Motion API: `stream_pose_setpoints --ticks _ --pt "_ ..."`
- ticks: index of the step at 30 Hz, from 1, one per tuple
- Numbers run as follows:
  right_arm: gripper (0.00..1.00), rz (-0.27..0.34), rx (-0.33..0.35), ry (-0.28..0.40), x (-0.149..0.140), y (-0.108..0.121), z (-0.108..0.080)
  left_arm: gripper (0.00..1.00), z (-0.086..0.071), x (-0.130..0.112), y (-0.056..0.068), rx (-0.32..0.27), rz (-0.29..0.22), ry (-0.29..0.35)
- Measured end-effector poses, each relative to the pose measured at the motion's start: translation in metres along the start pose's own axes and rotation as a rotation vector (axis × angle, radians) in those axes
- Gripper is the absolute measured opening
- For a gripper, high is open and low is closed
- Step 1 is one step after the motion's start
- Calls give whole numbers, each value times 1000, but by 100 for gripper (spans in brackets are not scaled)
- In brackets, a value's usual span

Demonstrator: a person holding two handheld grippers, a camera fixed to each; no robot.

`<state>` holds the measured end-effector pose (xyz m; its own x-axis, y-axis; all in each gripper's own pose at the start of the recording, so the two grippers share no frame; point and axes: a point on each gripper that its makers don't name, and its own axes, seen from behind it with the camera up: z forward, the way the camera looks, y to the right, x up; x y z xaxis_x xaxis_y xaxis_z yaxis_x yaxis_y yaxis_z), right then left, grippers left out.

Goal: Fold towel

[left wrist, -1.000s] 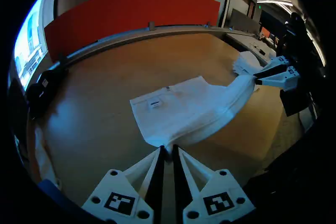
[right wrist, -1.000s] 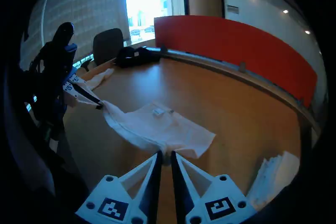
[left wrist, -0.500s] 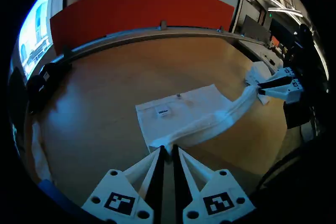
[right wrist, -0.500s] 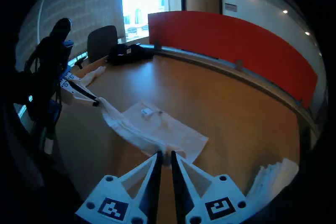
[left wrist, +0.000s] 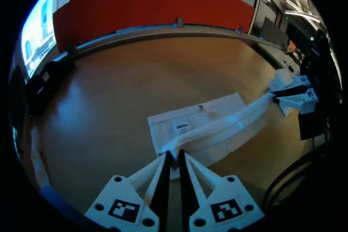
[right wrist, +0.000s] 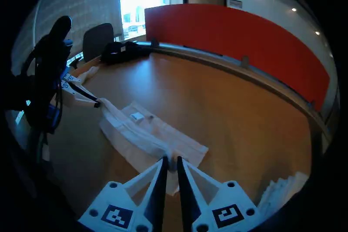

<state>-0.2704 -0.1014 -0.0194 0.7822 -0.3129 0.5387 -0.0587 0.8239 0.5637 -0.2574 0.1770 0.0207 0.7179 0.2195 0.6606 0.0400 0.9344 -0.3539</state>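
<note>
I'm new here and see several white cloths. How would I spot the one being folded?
Find the big wooden table before the red wall panel. Near its middle lies a white towel with a small label. Unlike the cloth pile at the table's edge, its near edge is lifted, pinched by the left claw at one end and the right claw at the other.

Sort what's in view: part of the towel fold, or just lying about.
In the job: white towel, left claw, right claw, both shut on its edge.
Lying about: black bag, pile of white cloths, office chair, red partition.
</note>
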Motion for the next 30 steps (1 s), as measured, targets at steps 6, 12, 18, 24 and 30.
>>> stream_pose_setpoints --ticks 6,12,18,24,30 --pt "16 5 -5 -18 -7 4 9 14 11 -4 -2 4 9 -18" --pt "16 21 -5 -41 -14 9 24 15 29 -11 -8 27 14 -49" --pt "16 39 -20 -60 -21 18 40 17 48 -12 -13 36 18 -60" --pt "16 53 -34 -77 -27 22 52 21 61 -13 -19 43 8 -72" --pt "18 62 -66 -91 -33 29 61 32 70 -11 -25 60 -3 -72"
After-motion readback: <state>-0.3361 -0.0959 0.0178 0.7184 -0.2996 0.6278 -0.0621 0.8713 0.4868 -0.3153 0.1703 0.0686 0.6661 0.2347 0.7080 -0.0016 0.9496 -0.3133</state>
